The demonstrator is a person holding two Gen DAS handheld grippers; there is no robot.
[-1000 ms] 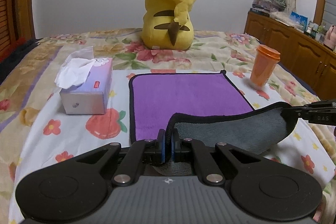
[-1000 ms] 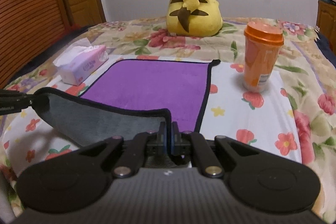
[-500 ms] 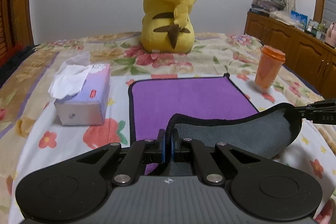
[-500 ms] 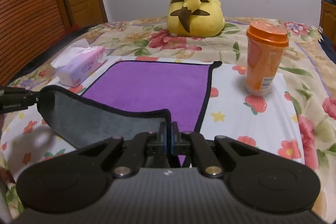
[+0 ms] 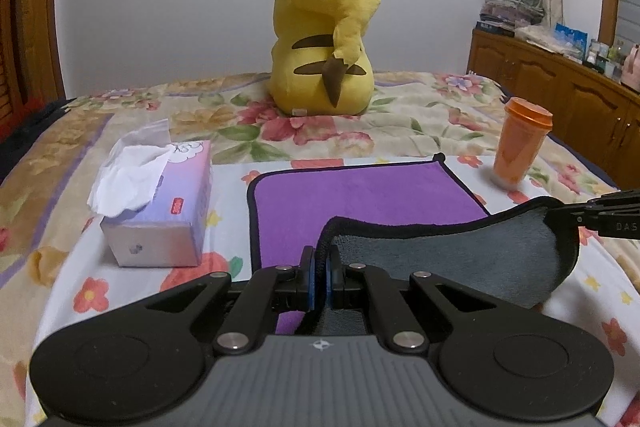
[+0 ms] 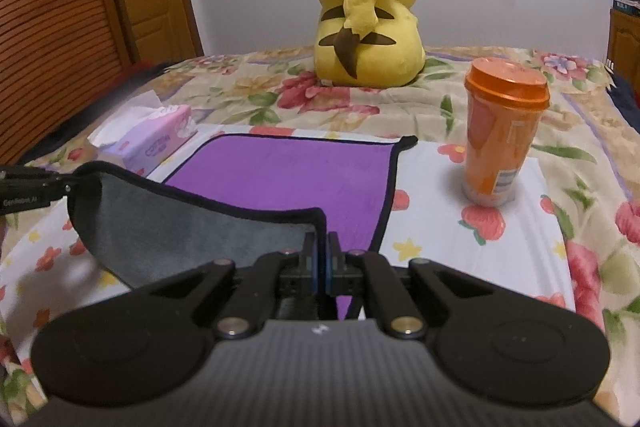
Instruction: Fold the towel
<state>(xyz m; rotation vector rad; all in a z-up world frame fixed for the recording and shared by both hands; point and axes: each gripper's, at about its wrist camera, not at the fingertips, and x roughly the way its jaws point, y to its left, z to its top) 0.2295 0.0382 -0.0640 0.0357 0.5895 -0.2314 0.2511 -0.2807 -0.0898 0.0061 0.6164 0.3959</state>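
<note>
A purple towel with black trim and a grey underside lies on the flowered bedspread; it also shows in the right wrist view. Its near edge is lifted and sags between the grippers, grey side up. My left gripper is shut on the near left corner. My right gripper is shut on the near right corner. Each gripper shows at the edge of the other's view: the right gripper and the left gripper.
A tissue box sits left of the towel. An orange lidded cup stands to its right. A yellow plush toy sits behind, near the wall. A wooden cabinet runs along the right.
Both grippers have risen and moved forward a little with the near edge of the towel held between them. Less purple shows past the lifted edge.
</note>
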